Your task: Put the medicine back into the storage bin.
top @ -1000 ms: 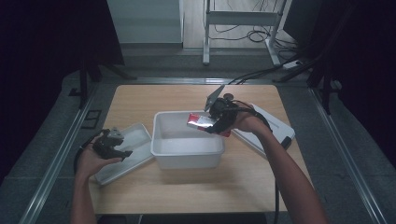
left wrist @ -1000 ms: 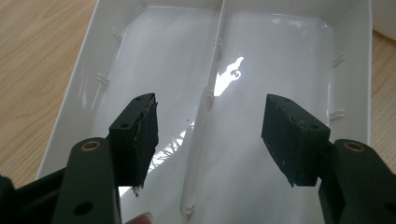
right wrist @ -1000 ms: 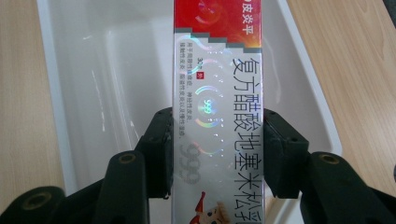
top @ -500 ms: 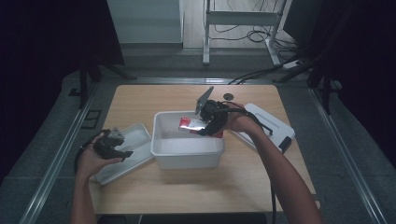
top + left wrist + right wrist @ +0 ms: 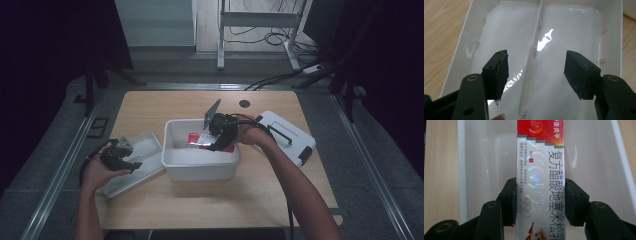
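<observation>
Over the white bin (image 5: 200, 167), the right gripper (image 5: 540, 200) clamps a carton (image 5: 540, 170) — silver, red-topped; the left gripper (image 5: 536, 72) gapes wide.

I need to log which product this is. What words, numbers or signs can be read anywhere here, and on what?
On the red-and-silver carton clamped in the right gripper, over the white bin:
"复方醋酸地塞米松乳", large grey characters down its face, cut off at the frame's lower edge.
"皮炎平", white on the red band.
"30", beside a small red mark.
Two columns of fine print: too small to read.
Divided tray under the left gripper: no text.
</observation>
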The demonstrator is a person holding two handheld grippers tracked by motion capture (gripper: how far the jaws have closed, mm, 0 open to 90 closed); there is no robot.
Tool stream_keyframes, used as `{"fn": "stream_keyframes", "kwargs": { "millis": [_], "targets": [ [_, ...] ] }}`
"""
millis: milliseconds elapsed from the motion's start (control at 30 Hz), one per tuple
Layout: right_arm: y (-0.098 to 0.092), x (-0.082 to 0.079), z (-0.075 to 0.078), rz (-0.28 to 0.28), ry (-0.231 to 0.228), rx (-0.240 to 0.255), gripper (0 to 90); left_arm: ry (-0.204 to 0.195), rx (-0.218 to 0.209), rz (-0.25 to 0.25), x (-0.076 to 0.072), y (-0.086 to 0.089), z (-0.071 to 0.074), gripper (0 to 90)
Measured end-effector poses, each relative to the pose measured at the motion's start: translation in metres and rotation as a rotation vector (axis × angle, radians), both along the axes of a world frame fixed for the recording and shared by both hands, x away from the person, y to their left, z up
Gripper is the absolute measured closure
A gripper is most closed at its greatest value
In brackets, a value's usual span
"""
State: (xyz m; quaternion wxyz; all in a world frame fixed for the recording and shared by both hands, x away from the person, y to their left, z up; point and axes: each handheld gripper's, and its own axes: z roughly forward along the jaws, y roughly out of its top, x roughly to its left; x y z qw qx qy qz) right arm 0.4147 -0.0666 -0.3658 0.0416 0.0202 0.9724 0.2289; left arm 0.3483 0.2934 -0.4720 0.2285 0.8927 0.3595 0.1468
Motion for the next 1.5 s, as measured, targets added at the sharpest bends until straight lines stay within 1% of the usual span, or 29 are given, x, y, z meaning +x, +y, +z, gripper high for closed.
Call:
{"fn": "stream_keyframes", "kwargs": {
  "millis": [267,533,833,900,1200,1500],
  "targets": [
    [0.002,-0.002,-0.015,0.011,0.016,-0.032,51.1,0.002,0.001,0.001,0.000,0.000,-0.001,36.4],
    [0.003,-0.006,-0.023,0.033,0.029,-0.054,51.0,0.005,0.004,0.001,0.000,0.000,-0.002,36.3],
    [0.004,-0.007,-0.030,0.035,0.041,-0.076,51.0,0.008,0.003,0.000,0.001,-0.001,-0.003,36.3],
    [0.004,-0.007,-0.031,0.036,0.048,-0.075,51.0,0.011,0.003,0.002,0.001,0.000,-0.004,36.3],
    [0.004,-0.007,-0.034,0.038,0.051,-0.079,50.9,0.014,0.003,0.002,0.001,-0.001,-0.004,36.3],
    [0.004,-0.006,-0.038,0.027,0.055,-0.090,50.9,0.020,0.007,-0.005,0.001,-0.001,-0.005,36.3]
  ]
}}
